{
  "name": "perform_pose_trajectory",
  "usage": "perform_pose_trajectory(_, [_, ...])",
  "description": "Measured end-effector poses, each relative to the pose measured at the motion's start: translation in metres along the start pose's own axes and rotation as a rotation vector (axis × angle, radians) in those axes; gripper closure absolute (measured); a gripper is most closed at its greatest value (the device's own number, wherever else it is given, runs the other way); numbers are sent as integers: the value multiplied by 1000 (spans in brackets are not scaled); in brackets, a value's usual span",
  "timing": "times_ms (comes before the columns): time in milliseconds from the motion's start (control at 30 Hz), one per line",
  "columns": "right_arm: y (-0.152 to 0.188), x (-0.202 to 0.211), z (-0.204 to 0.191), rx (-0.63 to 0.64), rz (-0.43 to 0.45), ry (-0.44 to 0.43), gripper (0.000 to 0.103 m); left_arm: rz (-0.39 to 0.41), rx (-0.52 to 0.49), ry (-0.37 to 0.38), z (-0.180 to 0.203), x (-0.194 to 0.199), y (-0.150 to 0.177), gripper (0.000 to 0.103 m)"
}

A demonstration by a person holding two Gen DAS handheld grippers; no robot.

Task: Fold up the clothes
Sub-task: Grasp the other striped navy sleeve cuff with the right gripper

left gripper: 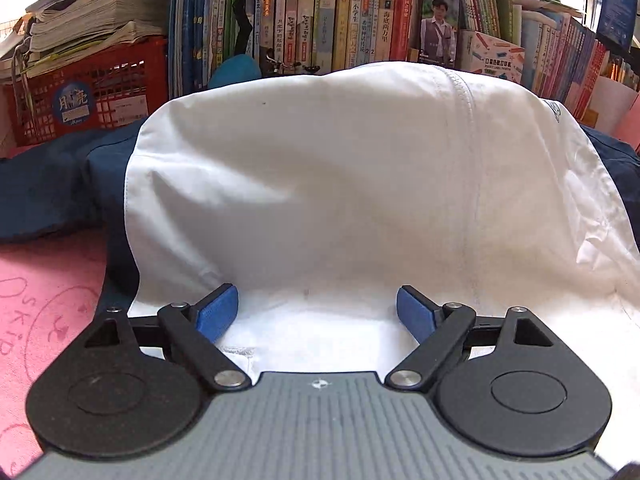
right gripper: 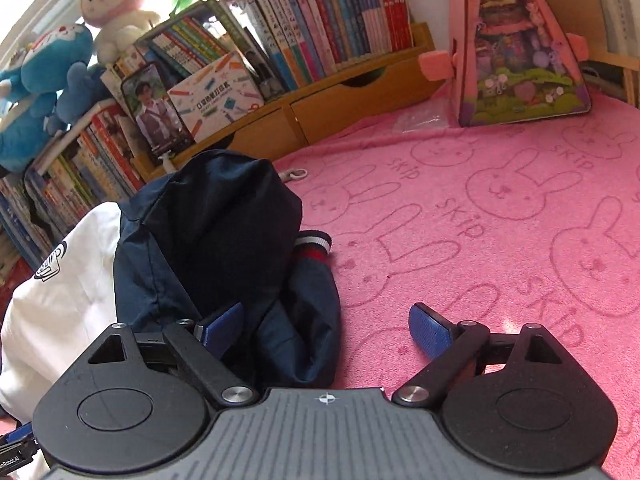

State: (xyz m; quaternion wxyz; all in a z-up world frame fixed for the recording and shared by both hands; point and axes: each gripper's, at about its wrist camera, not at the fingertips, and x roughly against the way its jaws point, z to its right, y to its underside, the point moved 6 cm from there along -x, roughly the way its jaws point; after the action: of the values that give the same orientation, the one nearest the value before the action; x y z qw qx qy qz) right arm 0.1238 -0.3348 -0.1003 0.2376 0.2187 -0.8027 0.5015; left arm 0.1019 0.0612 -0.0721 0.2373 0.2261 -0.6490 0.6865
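Note:
A white and navy jacket lies on a pink cloth. Its white panel [left gripper: 340, 168] fills the left wrist view, folded over the navy part [left gripper: 52, 184]. My left gripper [left gripper: 318, 312] stands open just above the white panel's near edge, with cloth under its blue pads but none pinched. In the right wrist view the navy sleeve [right gripper: 304, 320] with a red, white and navy striped cuff [right gripper: 314, 246] lies bunched beside the white panel [right gripper: 60, 300]. My right gripper [right gripper: 324, 330] is open over that sleeve; its left pad sits by the navy cloth, its right pad over the pink cloth.
The pink rabbit-print cloth [right gripper: 500, 220] covers the surface to the right. Books line the back [left gripper: 320, 28], with a red basket [left gripper: 92, 92] of papers at the left. A pink toy house [right gripper: 520, 48], wooden drawers [right gripper: 320, 112] and plush toys [right gripper: 44, 80] stand along the far edge.

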Motion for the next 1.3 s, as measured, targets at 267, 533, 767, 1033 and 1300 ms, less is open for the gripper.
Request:
perform_pose_trajectory(267, [3,-13,-27,57,-36,-87,52,-24,-51,-4,7,-6,3,3])
perform_pose_trajectory(533, [-32,21,-9,18,126,-23,96,-26,-54,-6,7,-7,3,2])
perform_pose_trajectory(767, [-112,97,45,36,411,173,92,-27,-55,-6,7,-7,3,1])
perform_pose_trajectory(1033, [-69,34,37,149,107,81,73,-28,-56,-5,6,-7,3,1])
perform_pose_trajectory(1300, [-17,-24,-23,440,5,193,55,-30,-58,-2,6,-7,3,0])
